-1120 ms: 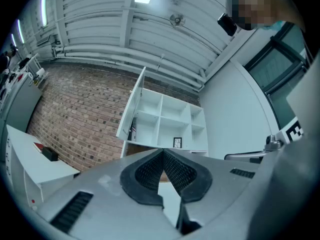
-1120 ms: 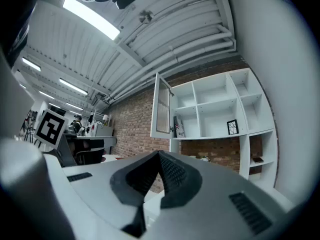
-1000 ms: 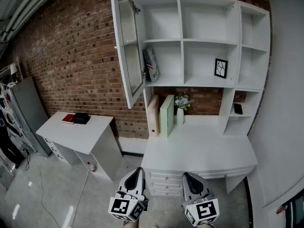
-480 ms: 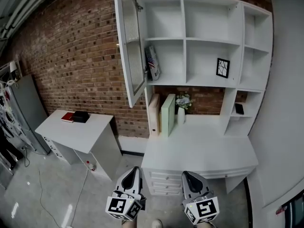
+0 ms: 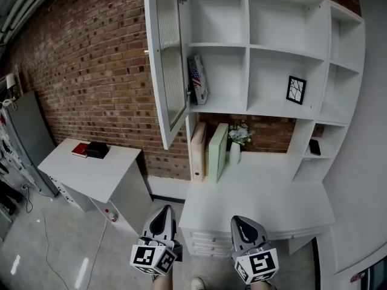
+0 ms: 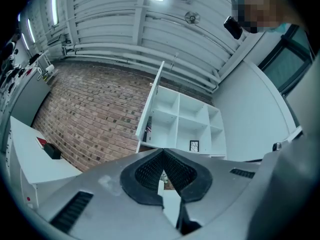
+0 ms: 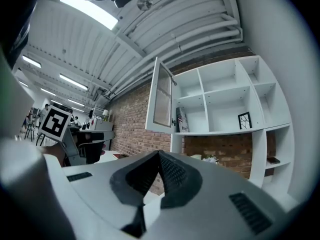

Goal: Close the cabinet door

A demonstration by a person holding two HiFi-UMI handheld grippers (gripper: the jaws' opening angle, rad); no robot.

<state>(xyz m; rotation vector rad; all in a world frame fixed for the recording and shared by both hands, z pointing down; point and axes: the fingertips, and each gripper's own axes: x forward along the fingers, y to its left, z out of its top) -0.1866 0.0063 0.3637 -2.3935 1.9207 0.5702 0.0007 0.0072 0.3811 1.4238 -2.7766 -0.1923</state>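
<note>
— Door where?
— Cabinet door (image 5: 166, 59) upper centre-left, swung wide open. My left tool (image 5: 161, 217) and right tool (image 5: 242, 225) sit at bottom of frame, both closed, holding nothing.
— Handling?
— Probably light, stiff; glass panel looks fragile. I'd push the frame's free edge.

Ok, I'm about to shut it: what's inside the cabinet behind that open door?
A flag-printed item leans on the lower shelf; the door covers the compartment's left edge.
</note>
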